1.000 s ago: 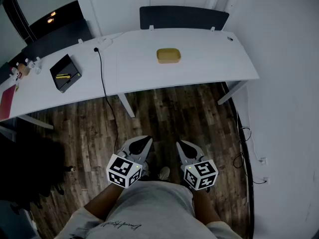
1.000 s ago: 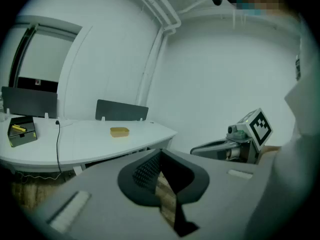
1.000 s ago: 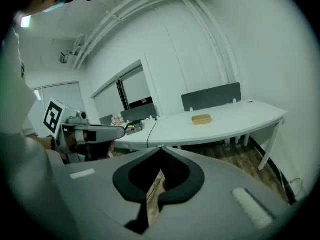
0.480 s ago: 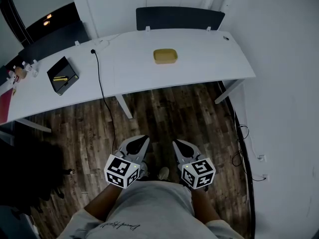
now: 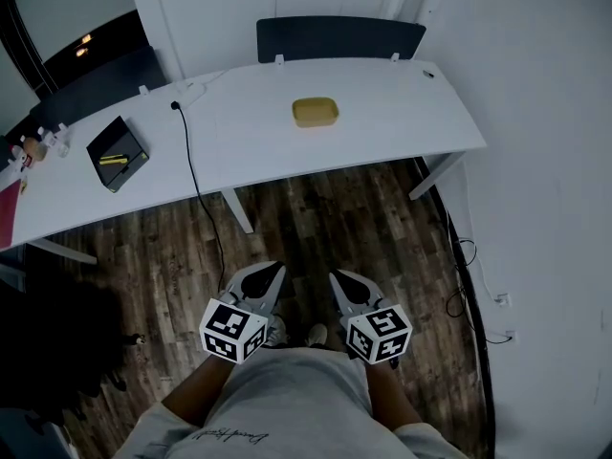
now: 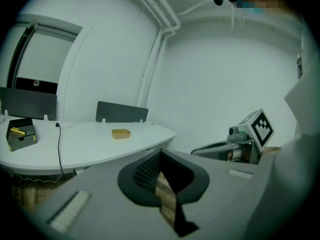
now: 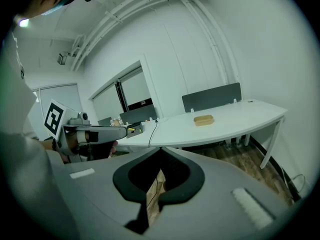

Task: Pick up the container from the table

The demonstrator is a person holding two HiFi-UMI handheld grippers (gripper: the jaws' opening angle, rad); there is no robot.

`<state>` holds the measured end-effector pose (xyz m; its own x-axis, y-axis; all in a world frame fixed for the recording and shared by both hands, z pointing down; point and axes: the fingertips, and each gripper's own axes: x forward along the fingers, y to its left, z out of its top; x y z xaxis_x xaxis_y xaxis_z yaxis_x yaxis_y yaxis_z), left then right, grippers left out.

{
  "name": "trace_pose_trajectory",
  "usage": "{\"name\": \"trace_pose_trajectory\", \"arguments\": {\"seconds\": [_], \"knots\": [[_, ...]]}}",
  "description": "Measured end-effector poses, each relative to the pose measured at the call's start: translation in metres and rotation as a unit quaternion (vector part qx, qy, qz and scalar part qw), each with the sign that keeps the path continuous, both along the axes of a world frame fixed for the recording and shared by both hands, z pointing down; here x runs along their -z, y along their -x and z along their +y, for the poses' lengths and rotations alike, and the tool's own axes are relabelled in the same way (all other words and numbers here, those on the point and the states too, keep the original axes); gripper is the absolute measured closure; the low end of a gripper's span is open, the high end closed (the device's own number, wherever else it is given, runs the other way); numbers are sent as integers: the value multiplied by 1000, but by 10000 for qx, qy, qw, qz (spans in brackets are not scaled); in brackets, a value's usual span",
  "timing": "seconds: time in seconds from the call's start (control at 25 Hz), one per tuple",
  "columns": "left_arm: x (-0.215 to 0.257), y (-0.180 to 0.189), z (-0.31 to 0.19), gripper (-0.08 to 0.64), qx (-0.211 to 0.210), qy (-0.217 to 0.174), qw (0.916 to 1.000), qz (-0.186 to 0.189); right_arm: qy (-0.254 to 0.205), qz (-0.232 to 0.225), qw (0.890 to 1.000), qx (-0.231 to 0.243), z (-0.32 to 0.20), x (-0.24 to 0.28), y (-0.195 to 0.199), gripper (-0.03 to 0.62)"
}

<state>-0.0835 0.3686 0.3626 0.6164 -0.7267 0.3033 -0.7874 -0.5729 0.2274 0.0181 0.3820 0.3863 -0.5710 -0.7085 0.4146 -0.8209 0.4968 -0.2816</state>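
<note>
In the head view, the left gripper (image 5: 273,272) and the right gripper (image 5: 340,279) are being held side by side, low over the wooden floor (image 5: 335,213) and close in front of the person's body. Both are being pointed toward 12 o'clock.

In the left gripper view, the jaws of the left gripper (image 6: 160,154) are being pressed together at the tips, with nothing between them. Only a thin slit of floor is showing behind the tips. In the right gripper view, the right gripper (image 7: 161,153) is being held the same way, with the jaws together and nothing caught.

The container (image 5: 315,113), a shallow yellow-brown tub, is lying on the white table (image 5: 411,127). It is at 12 o'clock from the grippers and well apart from them, and it is not being touched by either one. A dark panel (image 5: 339,38) is standing along the table's far edge, at 12 o'clock from the container.

A black box (image 5: 117,153) with something yellow on top is lying on the table at 9 o'clock from the container, well apart from it. Between the two, a black cable (image 5: 196,185) is running across the table top and hanging down to the floor.
</note>
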Motion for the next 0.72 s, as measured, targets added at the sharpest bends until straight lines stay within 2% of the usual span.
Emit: {"name": "trace_pose_trajectory", "arguments": {"seconds": [0.72], "knots": [[-4,34,-21,558,-255,22,9997,-48,-17,32,9998,-189,-18,0,34,577]]}}
